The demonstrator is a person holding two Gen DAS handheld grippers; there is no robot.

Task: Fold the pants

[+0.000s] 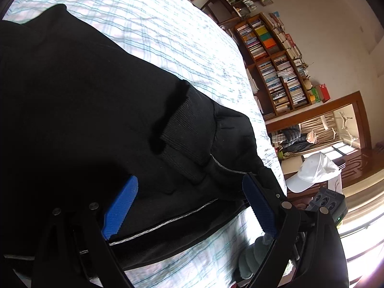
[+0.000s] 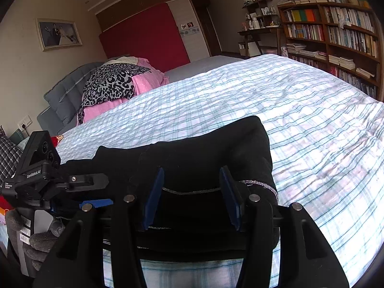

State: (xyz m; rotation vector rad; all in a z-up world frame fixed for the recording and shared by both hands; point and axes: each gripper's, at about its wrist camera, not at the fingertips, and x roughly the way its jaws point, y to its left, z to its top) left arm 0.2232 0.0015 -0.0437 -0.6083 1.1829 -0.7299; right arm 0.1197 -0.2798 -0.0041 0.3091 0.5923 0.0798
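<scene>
black pants (image 2: pixel 192 158), checked bedspread (image 2: pixel 300 110) — bookshelf (image 2: pixel 336 33) beyond

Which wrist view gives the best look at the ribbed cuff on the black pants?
The left wrist view: the ribbed cuff lies unobstructed ahead of the open left gripper, ribbing clearly visible. In the right wrist view the pants appear as a dark mass with no distinguishable cuff.

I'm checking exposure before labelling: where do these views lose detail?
Left wrist view: the black pants are crushed to near-featureless dark, and the window and bedspread are blown out. Right wrist view: the bedspread glares at right; fisheye bends the bookshelf.
</scene>
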